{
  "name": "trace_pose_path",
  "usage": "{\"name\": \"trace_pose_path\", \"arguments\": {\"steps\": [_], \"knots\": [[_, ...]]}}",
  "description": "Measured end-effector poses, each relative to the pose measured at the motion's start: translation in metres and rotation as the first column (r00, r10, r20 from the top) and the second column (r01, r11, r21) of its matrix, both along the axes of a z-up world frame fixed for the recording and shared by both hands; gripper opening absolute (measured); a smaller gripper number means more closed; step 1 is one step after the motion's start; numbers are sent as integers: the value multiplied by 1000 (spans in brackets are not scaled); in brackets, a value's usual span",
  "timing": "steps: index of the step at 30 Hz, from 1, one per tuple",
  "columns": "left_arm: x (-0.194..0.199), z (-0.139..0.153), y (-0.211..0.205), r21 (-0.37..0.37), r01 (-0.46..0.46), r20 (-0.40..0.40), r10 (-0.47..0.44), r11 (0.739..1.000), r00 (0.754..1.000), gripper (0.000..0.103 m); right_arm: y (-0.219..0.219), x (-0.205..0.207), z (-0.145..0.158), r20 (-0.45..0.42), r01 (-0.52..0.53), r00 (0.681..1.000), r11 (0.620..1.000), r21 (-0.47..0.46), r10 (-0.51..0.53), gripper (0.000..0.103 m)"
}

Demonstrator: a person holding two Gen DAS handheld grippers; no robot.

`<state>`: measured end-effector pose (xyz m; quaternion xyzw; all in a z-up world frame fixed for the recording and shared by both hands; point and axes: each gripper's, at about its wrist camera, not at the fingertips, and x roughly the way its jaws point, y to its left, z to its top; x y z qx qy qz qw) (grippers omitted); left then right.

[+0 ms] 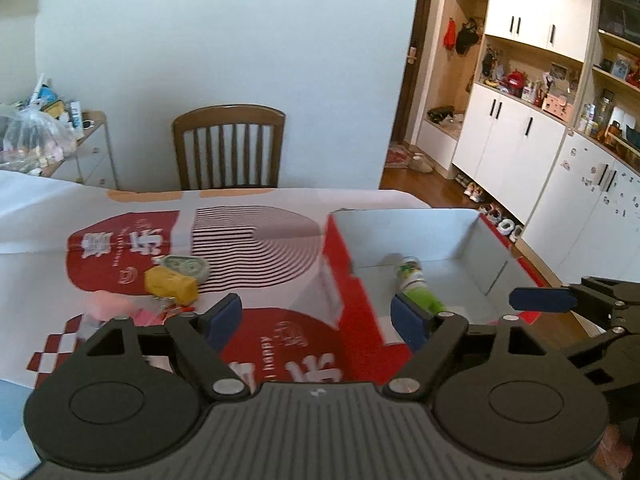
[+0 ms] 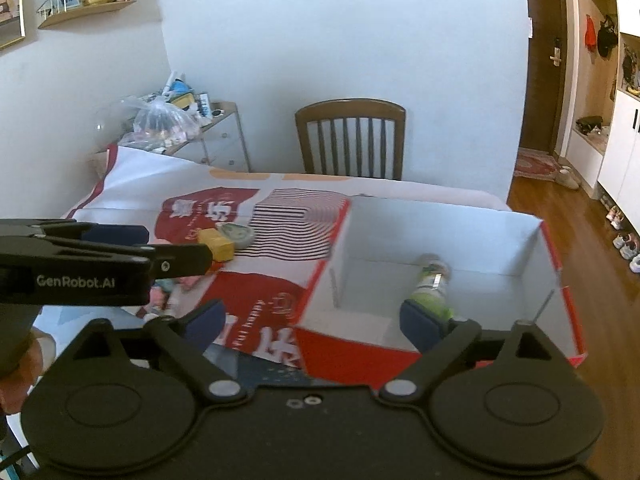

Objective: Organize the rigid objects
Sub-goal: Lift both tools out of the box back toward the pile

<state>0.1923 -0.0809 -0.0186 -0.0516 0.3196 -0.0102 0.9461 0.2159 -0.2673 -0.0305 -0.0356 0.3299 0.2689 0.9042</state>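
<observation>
Table (image 1: 48, 216): covered by a white cloth printed with red panels, black stripes and a checker border.

Box (image 1: 404, 236): open cardboard, red outside, white inside, standing at the table's right side.

Bottle (image 1: 416, 284): green body, white label, lying on its side on the box floor, toward the near wall. Nothing grips it.

Loose items, left of the box on the cloth: yellow block (image 1: 172, 285); round green-and-white item (image 1: 188, 266) just behind and touching it, perhaps a tape dispenser, too blurred to be sure; pink item (image 1: 110, 306) near the left gripper's left finger, also blurred.

Left gripper (image 1: 316, 316): blue-padded fingers spread wide, nothing between the pads; the box's near left corner lies below the gap.

Right gripper (image 2: 312, 322): fingers spread wide and holding nothing; it sits above the box's near wall, the right pad overlapping the bottle's green end in its own view, contact not clear.

Chair (image 2: 351, 138): brown wood, slatted back, at the far side of the table against a white wall.

Side stand (image 2: 224, 136): far left, carrying a clear bag and clutter.

Cabinets (image 1: 516, 148): white, along the right wall, with open shelves of small goods.
</observation>
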Motion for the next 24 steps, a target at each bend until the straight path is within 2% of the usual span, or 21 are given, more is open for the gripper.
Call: {"name": "trace_pose_path", "arguments": {"steps": [2, 5, 9, 11, 15, 20, 24], "knots": [[-4, -3, 14, 1, -16, -2, 16, 1000, 1000, 84, 11, -5, -2, -3, -8, 1000, 1000, 7, 8, 100], [-8, -6, 32, 10, -45, -1, 45, 999, 999, 95, 29, -12, -6, 0, -23, 1000, 1000, 5, 23, 103], [-14, -9, 55, 7, -54, 14, 54, 998, 998, 97, 54, -20, -11, 1, -49, 999, 999, -3, 49, 103], [-15, -14, 68, 18, -61, 6, 61, 998, 998, 102, 67, -23, -14, -3, -61, 998, 998, -1, 61, 103], [-20, -25, 92, 38, -82, -10, 82, 996, 997, 103, 90, -27, -20, -11, -79, 997, 997, -6, 79, 103], [-25, -45, 129, 23, -115, -40, 116, 993, 993, 103, 117, -27, -33, -29, -95, 995, 995, -23, 95, 103], [-27, -55, 157, 30, -163, -19, 164, 986, 986, 103, 134, -25, -43, -48, -100, 994, 994, -38, 98, 102]]}}
